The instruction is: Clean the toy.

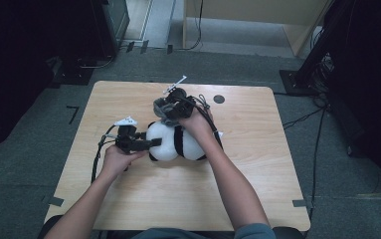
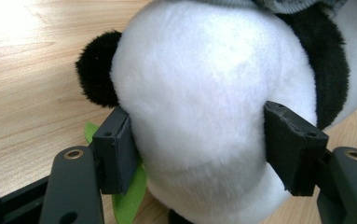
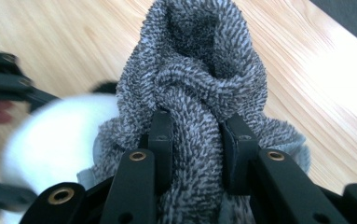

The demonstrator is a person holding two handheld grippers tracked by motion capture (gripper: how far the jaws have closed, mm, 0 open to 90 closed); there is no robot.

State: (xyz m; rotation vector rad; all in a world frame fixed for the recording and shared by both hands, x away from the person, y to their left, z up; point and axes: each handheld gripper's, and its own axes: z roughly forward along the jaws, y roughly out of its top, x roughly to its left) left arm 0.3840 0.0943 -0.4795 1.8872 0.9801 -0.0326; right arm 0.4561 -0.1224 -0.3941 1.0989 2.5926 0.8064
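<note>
From my seat I see a light wooden counter (image 1: 257, 164) with rounded corners standing on grey carpet (image 1: 24, 164). A small dark round disc (image 1: 219, 98) sits near its far edge. Black cables (image 1: 317, 144) trail over the floor to the right, and a pale wooden cabinet (image 1: 257, 10) stands far behind.

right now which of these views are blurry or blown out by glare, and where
High view: soft overall, the room around the table nearly black. Left gripper view: sharp on the panda plush, with white glare on the wood at top left. Right gripper view: the grey sock is crisp, the plush and the left gripper at the left edge are smeared, and the wood at right is washed out.
</note>
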